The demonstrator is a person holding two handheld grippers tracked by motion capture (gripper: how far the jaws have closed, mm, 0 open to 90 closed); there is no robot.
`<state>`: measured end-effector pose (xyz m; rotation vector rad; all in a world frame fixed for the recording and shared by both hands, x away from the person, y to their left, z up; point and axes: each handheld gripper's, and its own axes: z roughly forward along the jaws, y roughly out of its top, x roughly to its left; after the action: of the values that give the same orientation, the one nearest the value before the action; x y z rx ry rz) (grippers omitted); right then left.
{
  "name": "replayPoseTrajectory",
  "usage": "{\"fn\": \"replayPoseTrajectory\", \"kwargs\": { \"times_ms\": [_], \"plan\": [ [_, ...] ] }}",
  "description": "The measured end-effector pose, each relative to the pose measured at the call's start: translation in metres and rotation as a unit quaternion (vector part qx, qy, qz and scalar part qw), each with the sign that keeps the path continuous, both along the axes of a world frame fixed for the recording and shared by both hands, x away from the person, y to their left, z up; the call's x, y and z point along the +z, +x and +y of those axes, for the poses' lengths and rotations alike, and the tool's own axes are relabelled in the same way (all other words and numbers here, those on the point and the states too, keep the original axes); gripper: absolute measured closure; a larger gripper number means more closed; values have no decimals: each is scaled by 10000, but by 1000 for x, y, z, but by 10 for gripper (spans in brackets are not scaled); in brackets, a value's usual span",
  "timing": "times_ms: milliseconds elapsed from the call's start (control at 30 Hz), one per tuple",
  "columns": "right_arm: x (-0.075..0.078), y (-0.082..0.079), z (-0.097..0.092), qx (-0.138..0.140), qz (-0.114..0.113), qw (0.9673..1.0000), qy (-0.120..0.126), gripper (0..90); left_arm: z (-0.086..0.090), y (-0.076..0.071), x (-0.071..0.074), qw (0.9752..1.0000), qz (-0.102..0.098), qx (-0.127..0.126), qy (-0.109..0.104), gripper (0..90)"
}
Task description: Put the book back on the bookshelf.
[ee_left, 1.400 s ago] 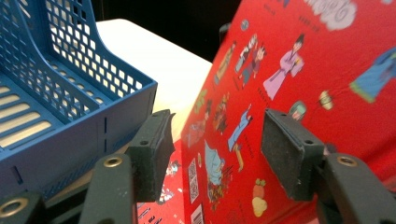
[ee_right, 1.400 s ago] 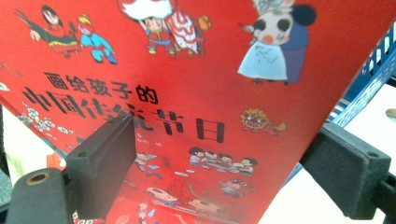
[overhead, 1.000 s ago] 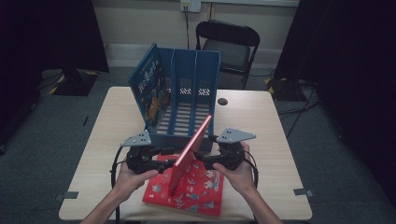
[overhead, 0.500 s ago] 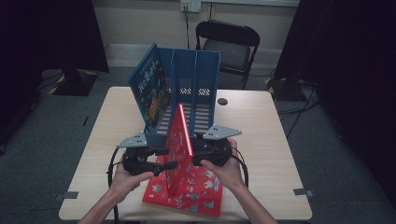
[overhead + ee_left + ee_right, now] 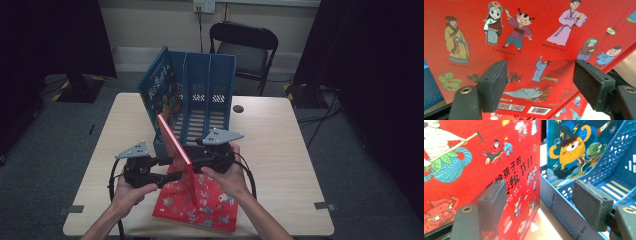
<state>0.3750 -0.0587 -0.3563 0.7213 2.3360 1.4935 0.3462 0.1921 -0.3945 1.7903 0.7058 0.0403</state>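
The table [image 5: 280, 150] is being worked over from the near side, with the blue file rack [image 5: 207, 95] being left standing at its middle. A blue picture book [image 5: 159, 92] is being kept upright in the rack's left slot, its monster cover being caught in the right gripper view [image 5: 571, 150]. Just in front of the rack, a red book [image 5: 175, 140] is being stood on edge, tilted, above another red book [image 5: 200, 202] that is being left flat on the near part of the table. The upright red book is being flanked by both tools: the left gripper [image 5: 167, 170] is being held against its left face, the right gripper [image 5: 197, 162] at its right face. In the left gripper view the cover [image 5: 529, 37] is being faced square on, the jaws having just been opening and standing spread, nothing pinched between them. In the right gripper view the book's edge [image 5: 519, 170] is being seen between jaws that have just been closing, though the pads are not being pressed on it.
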Motion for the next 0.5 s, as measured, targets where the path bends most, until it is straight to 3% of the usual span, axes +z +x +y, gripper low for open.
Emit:
{"fn": "replayPoseTrajectory", "kwargs": {
  "times_ms": [333,500],
  "plan": [
    [-12,-8,-4,237,171,9996,32,265,4,-8,-3,9999,-87,86,76,248],
    [-14,-20,-13,418,176,9989,77,334,4,-8,-3,9999,-91,81,112,247]
  ]
}}
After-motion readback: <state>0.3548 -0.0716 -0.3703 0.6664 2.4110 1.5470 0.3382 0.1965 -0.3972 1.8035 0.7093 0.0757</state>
